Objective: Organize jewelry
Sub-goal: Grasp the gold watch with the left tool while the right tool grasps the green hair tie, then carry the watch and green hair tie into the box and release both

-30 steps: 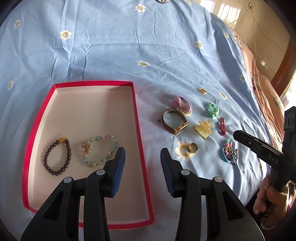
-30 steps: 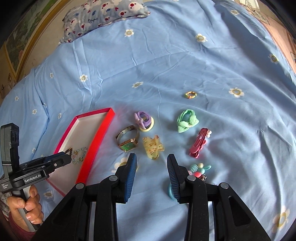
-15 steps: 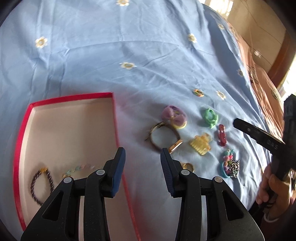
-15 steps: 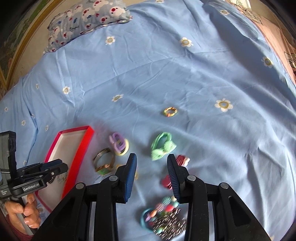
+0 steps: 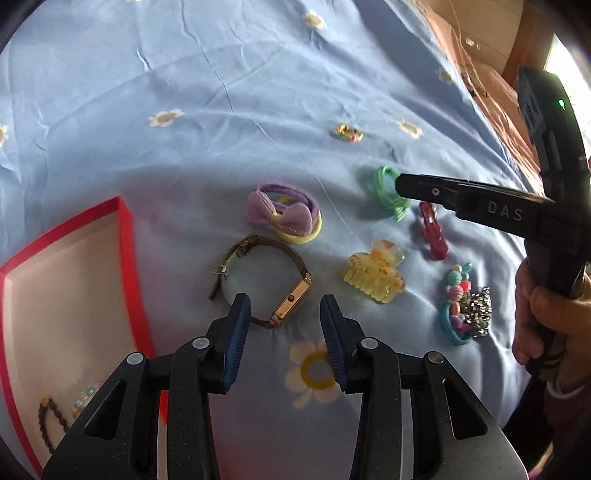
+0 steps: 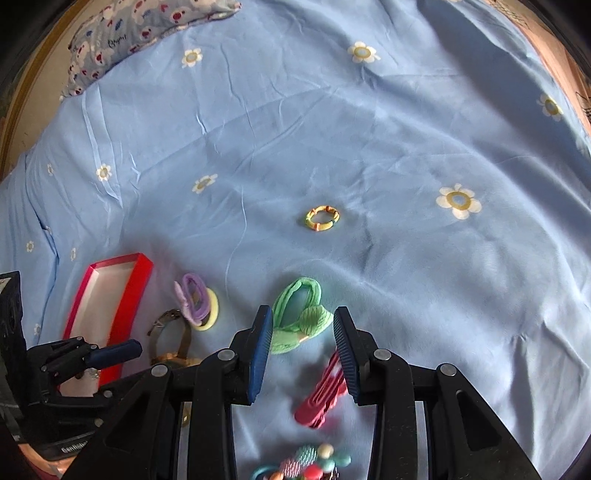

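Blue bedsheet (image 6: 369,129) with white daisy print covers the whole work surface; patterned pillow (image 6: 140,22) sits at the far edge in the right wrist view.

Your left gripper (image 5: 284,339) has its jaws apart, nothing between them. It hovers just short of the gold watch (image 5: 266,280), which lies on its side on the sheet with the strap looped open. The red tray (image 5: 129,258) is to the left of the watch, well apart from your fingers; a dark bead bracelet (image 5: 50,424) and a pale bead bracelet (image 5: 86,395) lie in its near corner, partly hidden behind the gripper body.

Your right gripper (image 6: 303,350) is also spread, clamping nothing. The green hair tie (image 6: 301,317) sits between and just beyond its fingertips; I can't tell if the pads touch it. The red hair clip (image 6: 321,395) lies under the right finger, blurred.

The rest is loose on the sheet:
- purple bow scrunchie (image 5: 282,214) stacked on a yellow hair tie (image 5: 299,236), just beyond the watch
- yellow claw clip (image 5: 375,273) to the right of the watch
- beaded multicolour piece (image 5: 463,310) nearest your right hand (image 5: 546,317)
- small yellow-green ring (image 6: 322,218) further out, apart from everything else
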Demonstrator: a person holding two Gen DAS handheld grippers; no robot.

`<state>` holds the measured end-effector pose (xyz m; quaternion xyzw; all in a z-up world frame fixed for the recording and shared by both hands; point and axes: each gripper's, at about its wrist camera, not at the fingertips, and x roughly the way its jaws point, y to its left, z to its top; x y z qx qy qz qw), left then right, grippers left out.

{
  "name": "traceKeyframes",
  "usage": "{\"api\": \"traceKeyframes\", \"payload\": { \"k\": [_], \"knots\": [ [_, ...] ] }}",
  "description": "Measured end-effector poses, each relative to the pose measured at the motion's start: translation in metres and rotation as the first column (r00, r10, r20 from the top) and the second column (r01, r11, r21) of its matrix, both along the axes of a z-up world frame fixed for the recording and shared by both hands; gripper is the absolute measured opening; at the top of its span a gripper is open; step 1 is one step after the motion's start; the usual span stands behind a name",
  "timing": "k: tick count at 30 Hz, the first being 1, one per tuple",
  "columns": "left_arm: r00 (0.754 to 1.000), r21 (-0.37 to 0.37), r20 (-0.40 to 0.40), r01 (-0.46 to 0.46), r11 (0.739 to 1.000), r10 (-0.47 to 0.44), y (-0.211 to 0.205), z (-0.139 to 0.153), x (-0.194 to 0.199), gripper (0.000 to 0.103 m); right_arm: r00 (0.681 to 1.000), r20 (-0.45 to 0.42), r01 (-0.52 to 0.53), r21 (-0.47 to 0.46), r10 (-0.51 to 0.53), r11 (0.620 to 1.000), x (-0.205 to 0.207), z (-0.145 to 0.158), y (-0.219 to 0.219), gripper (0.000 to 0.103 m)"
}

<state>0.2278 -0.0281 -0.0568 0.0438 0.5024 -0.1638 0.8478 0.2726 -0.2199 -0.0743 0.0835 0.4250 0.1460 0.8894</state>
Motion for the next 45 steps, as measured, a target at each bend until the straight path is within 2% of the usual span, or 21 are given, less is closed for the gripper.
{"api": "traceKeyframes", "payload": {
  "k": [1,3,4,5,7,11,20,31,45],
  "knots": [
    [1.0,-0.001,-0.003,0.002,1.0,-0.002,-0.001,-0.002,0.001,0.037,1.0,-0.01,0.0,-0.006,0.0,1.0,0.003,-0.003,0.001,0.036],
    [1.0,-0.001,-0.004,0.019,1.0,-0.019,-0.004,-0.005,0.002,0.025,0.999,-0.033,-0.001,-0.009,0.0,1.0,0.009,-0.011,0.003,0.036],
    [1.0,-0.001,-0.012,0.024,1.0,-0.024,-0.005,-0.008,0.003,0.013,0.999,-0.041,-0.002,-0.01,0.002,1.0,0.01,-0.014,0.003,0.034],
    [1.0,-0.001,-0.016,0.026,1.0,-0.026,-0.005,-0.009,0.003,0.011,0.999,-0.045,-0.004,-0.014,0.003,1.0,0.011,-0.017,0.004,0.033],
    [1.0,0.0,-0.008,0.028,1.0,-0.028,-0.005,-0.01,0.001,0.006,0.999,-0.037,-0.007,-0.022,0.006,1.0,0.009,-0.017,0.004,0.019],
    [1.0,-0.022,0.009,0.011,1.0,-0.011,0.001,-0.005,-0.005,0.006,1.0,-0.017,-0.01,-0.007,0.01,1.0,0.003,-0.011,0.003,0.012],
    [0.996,-0.133,0.042,-0.07,0.989,0.076,0.032,0.025,-0.02,0.006,0.997,0.025,-0.068,0.043,0.067,0.997,-0.022,0.01,0.02,0.012],
    [0.985,-0.135,0.093,-0.133,0.982,0.146,0.067,0.048,-0.044,0.006,0.986,0.035,-0.165,0.055,0.163,0.985,-0.04,0.021,0.064,0.012],
    [0.959,-0.132,0.098,-0.251,0.959,0.265,0.132,0.048,-0.058,0.006,0.961,0.04,-0.274,0.064,0.272,0.96,-0.047,0.029,0.126,0.012]
  ]
}}
